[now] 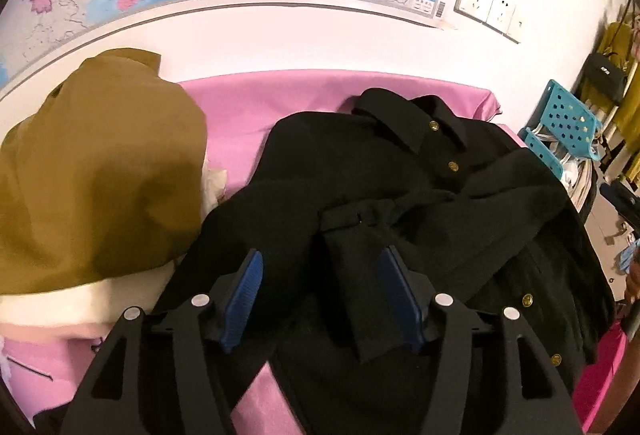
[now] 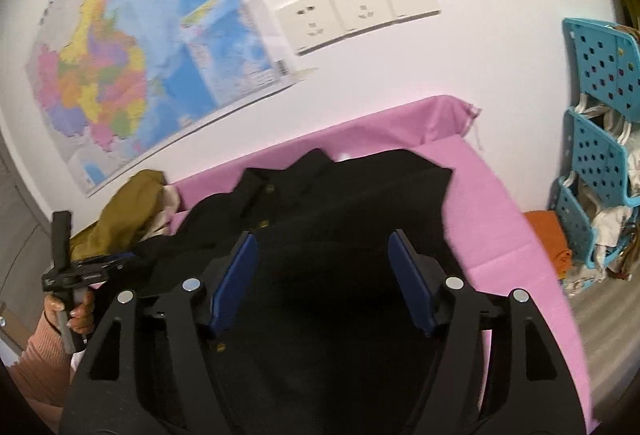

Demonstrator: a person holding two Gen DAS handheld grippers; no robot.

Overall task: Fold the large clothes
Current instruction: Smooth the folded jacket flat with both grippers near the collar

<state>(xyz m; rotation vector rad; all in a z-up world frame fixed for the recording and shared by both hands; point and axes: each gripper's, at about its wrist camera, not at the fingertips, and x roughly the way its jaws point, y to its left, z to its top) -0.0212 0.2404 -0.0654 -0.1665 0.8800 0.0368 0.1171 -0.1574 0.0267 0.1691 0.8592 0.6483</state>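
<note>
Black wool buttoned coat [image 1: 400, 195], sprawled mid-tabletop on pink cloth [image 1: 280, 103] beside mustard garment [image 1: 100, 163]: left gripper [image 1: 320, 299] and right gripper [image 2: 322, 279], jaws apart and empty, best pinch sleeve cuff, fold inward flat.

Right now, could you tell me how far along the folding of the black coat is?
Early. Done: the black coat lies on the pink cloth, one sleeve drawn across its front. In hand: nothing; the left hand-held gripper and right hand-held gripper hover open above it. Left: folding the body, which is rumpled and spread.
</note>
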